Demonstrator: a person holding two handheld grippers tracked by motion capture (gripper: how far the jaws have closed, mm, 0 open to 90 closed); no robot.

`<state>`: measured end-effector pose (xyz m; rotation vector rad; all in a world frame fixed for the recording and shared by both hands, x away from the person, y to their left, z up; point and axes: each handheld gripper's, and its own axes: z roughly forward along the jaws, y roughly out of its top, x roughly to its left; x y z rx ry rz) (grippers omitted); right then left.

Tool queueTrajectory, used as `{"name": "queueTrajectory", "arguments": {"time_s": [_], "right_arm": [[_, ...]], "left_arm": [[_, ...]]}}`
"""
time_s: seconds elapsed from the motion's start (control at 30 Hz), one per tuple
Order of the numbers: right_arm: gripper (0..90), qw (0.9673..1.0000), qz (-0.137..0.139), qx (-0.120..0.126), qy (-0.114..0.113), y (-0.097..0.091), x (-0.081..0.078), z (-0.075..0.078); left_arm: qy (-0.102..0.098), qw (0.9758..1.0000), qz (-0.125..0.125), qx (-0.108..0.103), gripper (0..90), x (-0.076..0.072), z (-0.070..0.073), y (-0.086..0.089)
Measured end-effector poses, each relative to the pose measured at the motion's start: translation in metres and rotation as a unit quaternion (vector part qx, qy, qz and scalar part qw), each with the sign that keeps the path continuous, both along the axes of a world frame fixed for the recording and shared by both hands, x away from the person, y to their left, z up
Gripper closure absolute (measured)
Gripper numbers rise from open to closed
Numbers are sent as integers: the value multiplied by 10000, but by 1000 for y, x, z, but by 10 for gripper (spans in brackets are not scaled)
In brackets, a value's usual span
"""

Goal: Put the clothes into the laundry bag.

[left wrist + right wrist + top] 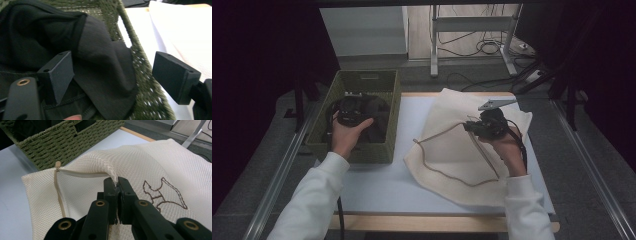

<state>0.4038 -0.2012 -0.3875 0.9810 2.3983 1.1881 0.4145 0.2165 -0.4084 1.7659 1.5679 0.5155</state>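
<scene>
A white worktop [377, 190] carries a cream mesh laundry bag [447, 150] on its right half and a green woven basket [392, 125] at its left edge, with dark clothing [100, 65] inside. The right gripper [117, 182] is clenched on a fold of the bag's top layer beside the zip [58, 192], lifting it. The left gripper [112, 75] hangs spread wide over the clothing, grasping nothing. It should probably sink deeper and close on a thick bunch, clear of the wicker, while the right one holds the mouth up.
</scene>
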Motion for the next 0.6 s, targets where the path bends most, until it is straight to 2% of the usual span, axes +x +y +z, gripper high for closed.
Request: {"name": "queueTrajectory", "arguments": {"time_s": [0.1,0.27,0.33,0.43,0.6], "right_arm": [[862,10000,-7,-14,-6,0,0,0],[862,10000,-14,-30,-11,1,0,0],[862,10000,-15,-34,-7,1,0,0],[862,10000,-16,-42,-7,1,0,-1],[862,10000,-26,-47,-5,0,0,-1]], "left_arm": [[71,9999,129,23,168,7,-2,2],[197,9994,294,-59,153,19,-6,3],[217,9989,387,-141,142,24,-8,5],[354,9977,475,-337,118,31,-13,8],[464,9959,640,-443,103,41,-19,12]]}}
